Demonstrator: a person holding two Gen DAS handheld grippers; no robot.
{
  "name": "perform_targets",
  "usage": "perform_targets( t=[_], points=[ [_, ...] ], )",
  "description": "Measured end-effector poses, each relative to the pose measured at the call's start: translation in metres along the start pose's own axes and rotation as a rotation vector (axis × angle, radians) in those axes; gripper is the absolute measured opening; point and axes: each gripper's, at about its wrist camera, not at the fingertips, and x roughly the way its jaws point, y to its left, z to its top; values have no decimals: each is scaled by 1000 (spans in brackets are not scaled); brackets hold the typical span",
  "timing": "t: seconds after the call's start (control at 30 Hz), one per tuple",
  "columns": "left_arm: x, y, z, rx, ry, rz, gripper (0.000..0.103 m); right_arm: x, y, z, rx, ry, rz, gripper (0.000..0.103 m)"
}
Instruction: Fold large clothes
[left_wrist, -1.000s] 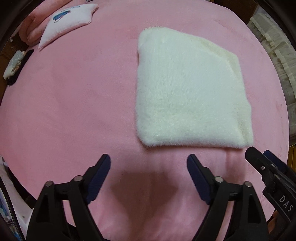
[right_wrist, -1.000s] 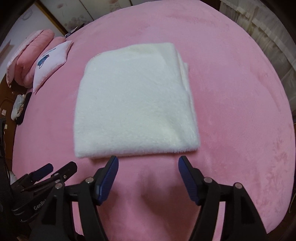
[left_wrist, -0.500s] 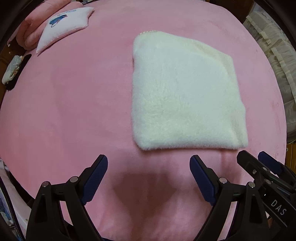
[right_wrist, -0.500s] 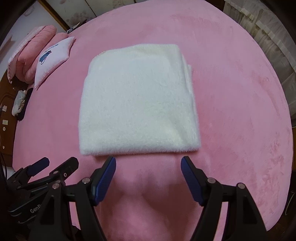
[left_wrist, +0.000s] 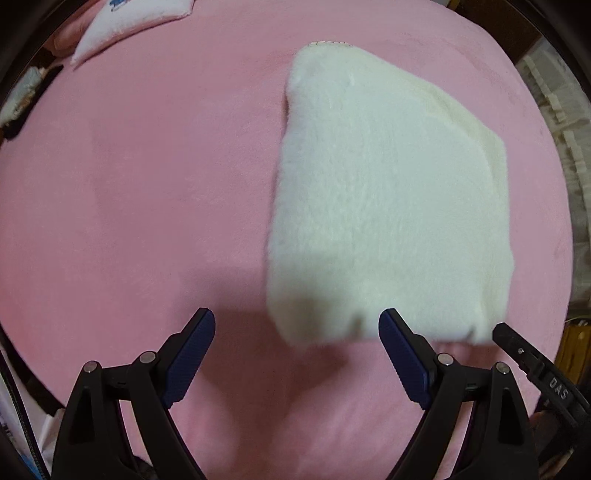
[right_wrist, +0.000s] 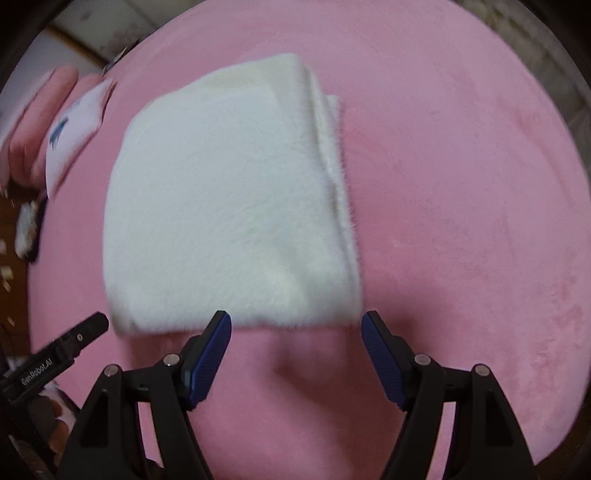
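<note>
Both your grippers are low over the pink bedcover (left_wrist: 129, 184), pointing forward at the folded white fleece garment (left_wrist: 388, 206), which lies flat on that cover in a thick squared-off stack. Your left gripper (left_wrist: 296, 334) has its jaws spread wide with nothing between them; its right blue pad (left_wrist: 402, 358) sits right at the garment's near edge, the left pad out over bare cover beside the garment's near left corner. Your right gripper (right_wrist: 296, 332) is spread just as wide and holds nothing, both pad tips right at the garment's (right_wrist: 229, 195) near edge, toward its right corner where the stacked layers show. The two tools sit side by side along that near edge. Beyond the garment's far left corner lies a white pillow (right_wrist: 74, 129) with a blue print.
</note>
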Motion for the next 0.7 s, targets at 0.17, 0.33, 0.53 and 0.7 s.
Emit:
perform_targets(
  t=[0.17,0.33,0.53,0.7],
  points=[
    [21,7,31,-24,11,-68,89,27,-42,37,86,-23,152,74],
    [46,10,59,-16,19,-148,89,70,-67,74,129,6,418,74],
    [59,14,84,-10,-7,-247,89,106,-60,102,136,9,604,74],
    [72,9,98,-19,-8,-255,86,114,-49,102,119,12,663,46]
  ],
)
